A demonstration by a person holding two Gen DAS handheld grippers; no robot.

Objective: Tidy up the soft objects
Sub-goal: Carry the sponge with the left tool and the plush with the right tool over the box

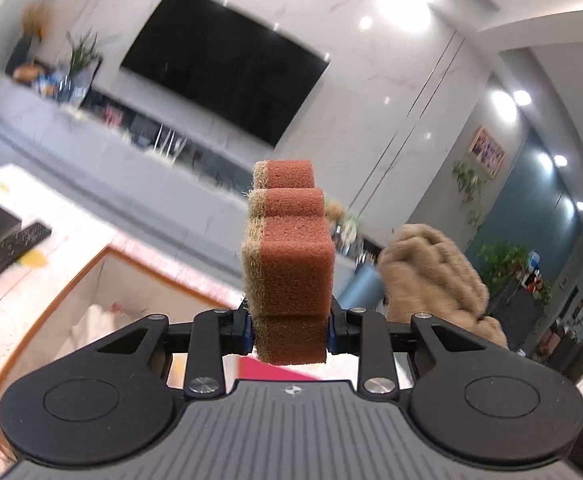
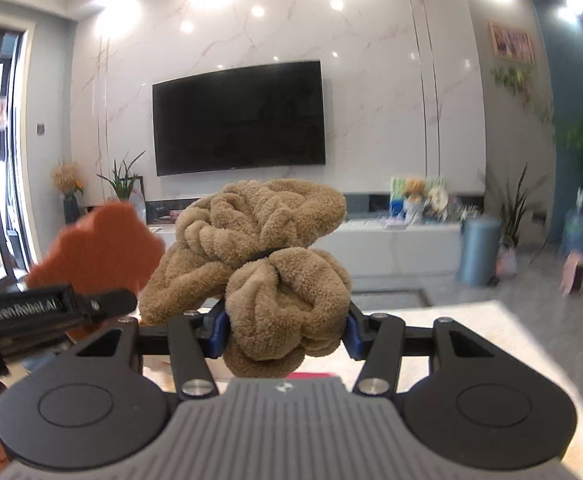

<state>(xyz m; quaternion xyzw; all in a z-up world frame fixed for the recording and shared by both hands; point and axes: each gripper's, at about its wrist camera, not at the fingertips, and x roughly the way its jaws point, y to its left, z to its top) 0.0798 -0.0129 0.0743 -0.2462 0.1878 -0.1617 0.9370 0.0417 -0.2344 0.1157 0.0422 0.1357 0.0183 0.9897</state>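
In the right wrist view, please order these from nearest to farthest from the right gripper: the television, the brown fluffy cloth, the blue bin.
1. brown fluffy cloth: between the right gripper's fingers.
2. blue bin: right, on the floor.
3. television: on the far wall, centre.

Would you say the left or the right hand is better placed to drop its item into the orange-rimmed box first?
Probably left: its sponge hangs beside the box, which only the left view shows.

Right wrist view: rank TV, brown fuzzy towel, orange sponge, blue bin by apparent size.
1. Brown fuzzy towel and TV: alike in the picture; the towel is far nearer, so unranked.
2. Orange sponge, part hidden.
3. Blue bin.
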